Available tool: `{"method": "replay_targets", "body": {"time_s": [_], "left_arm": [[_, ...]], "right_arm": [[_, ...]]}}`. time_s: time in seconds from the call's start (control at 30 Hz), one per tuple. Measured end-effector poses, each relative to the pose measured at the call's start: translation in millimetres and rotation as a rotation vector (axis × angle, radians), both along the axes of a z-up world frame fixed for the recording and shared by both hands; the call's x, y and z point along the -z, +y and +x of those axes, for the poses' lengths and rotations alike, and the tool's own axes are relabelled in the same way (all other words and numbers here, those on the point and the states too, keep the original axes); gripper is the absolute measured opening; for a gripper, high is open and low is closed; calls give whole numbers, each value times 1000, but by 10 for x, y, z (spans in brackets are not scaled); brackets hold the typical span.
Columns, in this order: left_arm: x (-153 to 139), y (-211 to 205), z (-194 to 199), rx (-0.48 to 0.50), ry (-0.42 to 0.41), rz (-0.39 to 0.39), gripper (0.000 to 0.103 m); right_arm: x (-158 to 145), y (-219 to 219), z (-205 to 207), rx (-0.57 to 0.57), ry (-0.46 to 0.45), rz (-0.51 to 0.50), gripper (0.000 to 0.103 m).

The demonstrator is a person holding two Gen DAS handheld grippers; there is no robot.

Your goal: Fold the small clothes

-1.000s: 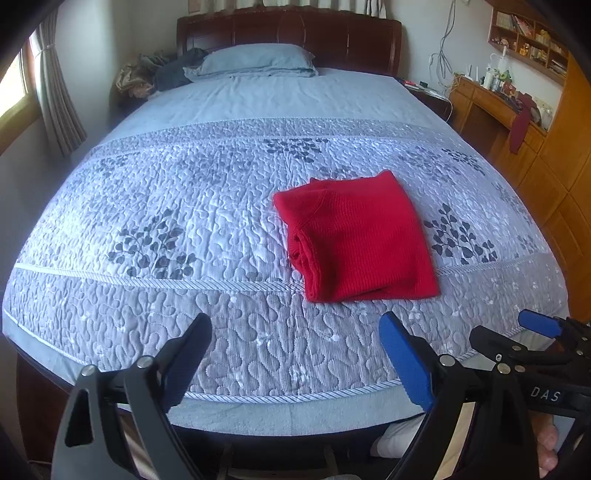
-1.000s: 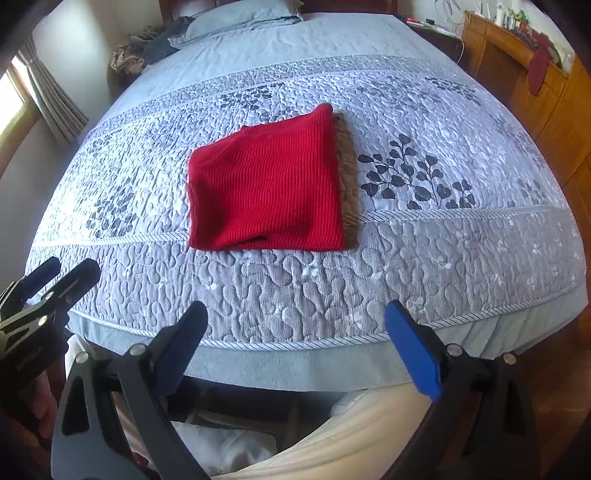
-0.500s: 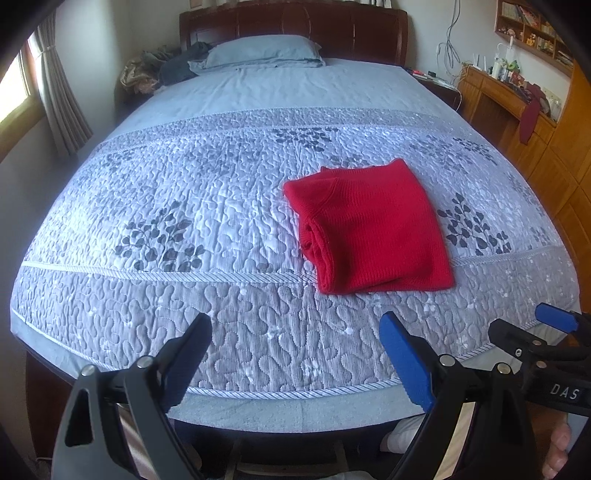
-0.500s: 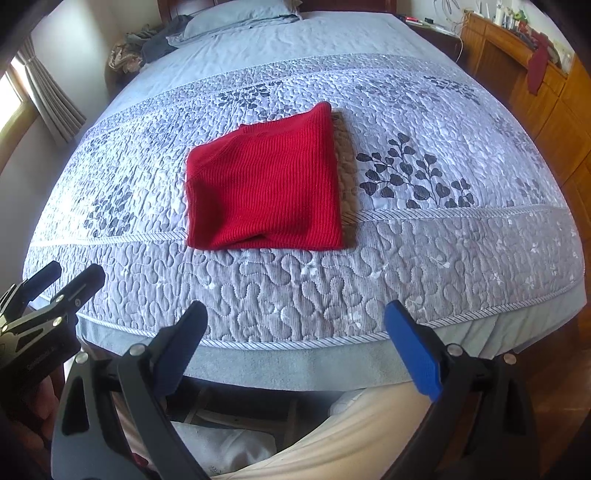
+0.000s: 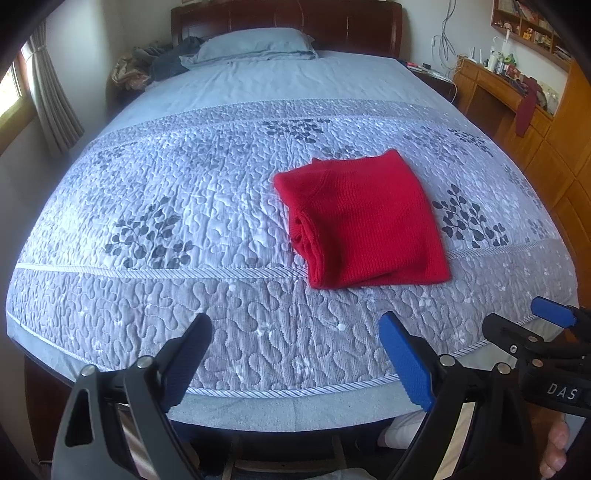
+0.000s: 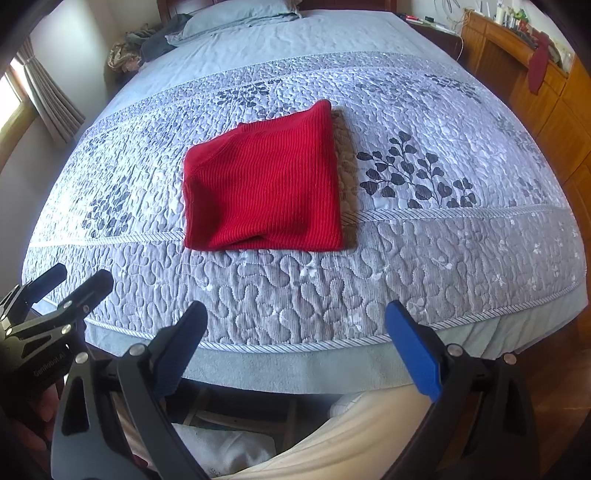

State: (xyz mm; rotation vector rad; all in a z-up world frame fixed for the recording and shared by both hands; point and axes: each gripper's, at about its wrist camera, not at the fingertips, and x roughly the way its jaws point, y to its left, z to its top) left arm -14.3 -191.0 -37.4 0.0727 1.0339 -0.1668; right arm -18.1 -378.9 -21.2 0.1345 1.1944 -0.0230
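Red knit (image 5: 364, 225), folded, frame ctr on quilt (image 5: 155, 192); left gripper (image 5: 295, 363) & right gripper (image 6: 297, 349) jaws spread, empty; risk: loose left-edge layers may slump if nudged.

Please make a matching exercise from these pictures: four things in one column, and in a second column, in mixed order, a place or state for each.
Things:
1. red sweater
2. pillow
3. left gripper
4. curtain

Places or states:
A. hangs beside the window
B. folded, on the quilt
C. open, holding nothing
D. at the headboard

Pairs: 1-B, 2-D, 3-C, 4-A
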Motion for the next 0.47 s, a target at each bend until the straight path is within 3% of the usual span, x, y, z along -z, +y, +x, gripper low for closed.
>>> {"method": "replay_targets", "body": {"time_s": [0.47], "left_arm": [[11,-44,2,9,-1,11,92]], "right_arm": [[82,-58,5,14,13,13,96]]}}
